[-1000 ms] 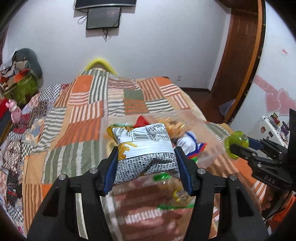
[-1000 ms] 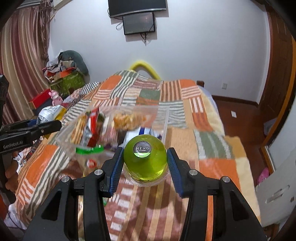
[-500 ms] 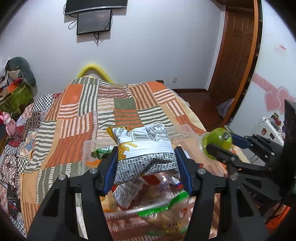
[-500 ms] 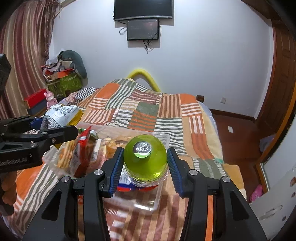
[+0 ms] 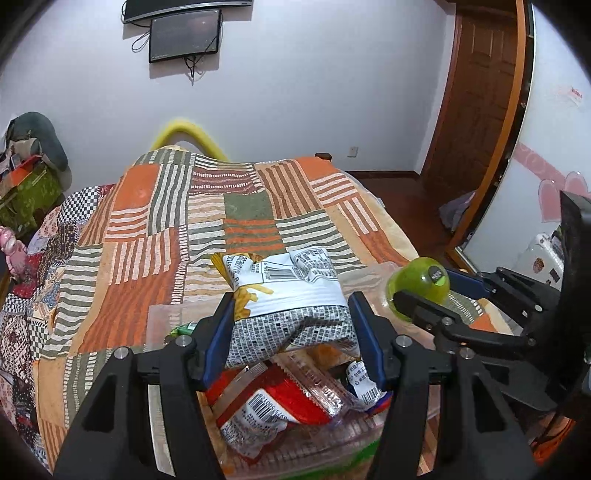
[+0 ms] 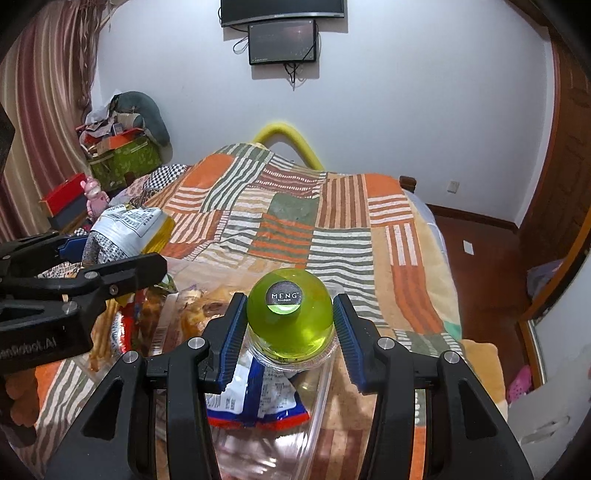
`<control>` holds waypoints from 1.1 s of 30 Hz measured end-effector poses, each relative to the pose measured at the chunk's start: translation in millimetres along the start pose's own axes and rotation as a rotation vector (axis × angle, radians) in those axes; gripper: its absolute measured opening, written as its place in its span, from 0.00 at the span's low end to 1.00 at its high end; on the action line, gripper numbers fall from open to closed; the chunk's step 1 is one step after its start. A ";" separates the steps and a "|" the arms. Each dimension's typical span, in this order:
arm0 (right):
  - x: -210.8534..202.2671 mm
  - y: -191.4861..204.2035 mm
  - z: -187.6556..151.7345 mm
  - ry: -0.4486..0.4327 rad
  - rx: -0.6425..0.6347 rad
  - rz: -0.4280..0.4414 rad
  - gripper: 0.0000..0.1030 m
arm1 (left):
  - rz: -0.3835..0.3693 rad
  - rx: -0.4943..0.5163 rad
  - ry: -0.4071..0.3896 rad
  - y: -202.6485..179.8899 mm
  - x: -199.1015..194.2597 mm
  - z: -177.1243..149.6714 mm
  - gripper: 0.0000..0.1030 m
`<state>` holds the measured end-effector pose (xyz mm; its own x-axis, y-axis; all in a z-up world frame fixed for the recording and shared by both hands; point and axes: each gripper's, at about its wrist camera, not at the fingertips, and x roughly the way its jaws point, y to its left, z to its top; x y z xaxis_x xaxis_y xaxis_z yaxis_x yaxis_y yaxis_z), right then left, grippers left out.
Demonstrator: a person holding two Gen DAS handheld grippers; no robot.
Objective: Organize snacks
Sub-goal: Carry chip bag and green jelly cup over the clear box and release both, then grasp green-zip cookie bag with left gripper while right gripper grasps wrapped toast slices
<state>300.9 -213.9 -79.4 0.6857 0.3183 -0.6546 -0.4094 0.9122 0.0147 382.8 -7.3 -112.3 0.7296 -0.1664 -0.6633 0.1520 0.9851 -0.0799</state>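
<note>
Left wrist view: left gripper (image 5: 291, 328) clamped on crumpled snack bag (image 5: 288, 295) with newsprint pattern and barcode, blue pads pressing both sides. Bag held up over clear plastic bin (image 5: 162, 314), which sits on striped patchwork bedspread (image 5: 236, 221). Inside bin, below bag: red-and-white snack packet (image 5: 273, 406) and clear-wrapped pack (image 5: 321, 384), plus other wrappers too jumbled to name. Right gripper (image 5: 424, 295) at right of bin, closed on green jelly cup (image 5: 419, 284), black sticker facing up. Wall-mounted screen (image 5: 184, 35) on far wall beyond bin.

Right wrist view: right gripper (image 6: 290, 325) holding green jelly cup (image 6: 290, 314), pads tight on both flanks, sticker reading MENG toward camera. Cup hangs over right half of clear plastic bin (image 6: 321, 387). Blue-and-white packet (image 6: 258, 402) in bin directly under cup. Left gripper (image 6: 125, 258) at left of bin, gripping snack bag (image 6: 125, 229) above bin's left half. Orange-toned packets (image 6: 195, 310) in bin between both grippers. Wall-mounted screen (image 6: 282, 40) beyond bin.
</note>
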 end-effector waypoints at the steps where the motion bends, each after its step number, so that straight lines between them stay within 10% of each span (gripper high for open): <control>1: 2.8 -0.1 -0.1 0.007 0.001 0.002 0.43 | 0.006 0.010 -0.003 -1.2 2.0 -2.1 0.59; 9: 20.0 -0.9 -3.0 0.055 -0.007 0.020 0.43 | 0.047 0.063 -0.048 -3.3 -3.2 -9.4 0.76; 33: -69.2 36.5 -33.0 -0.038 -0.075 0.047 0.50 | 0.057 -0.007 -0.042 36.0 -98.9 -65.9 0.80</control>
<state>218.6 -211.2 -58.5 0.6863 0.3715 -0.6253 -0.4851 0.8744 -0.0129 272.2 47.3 -98.6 0.7644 -0.1118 -0.6350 0.1052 0.9933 -0.0484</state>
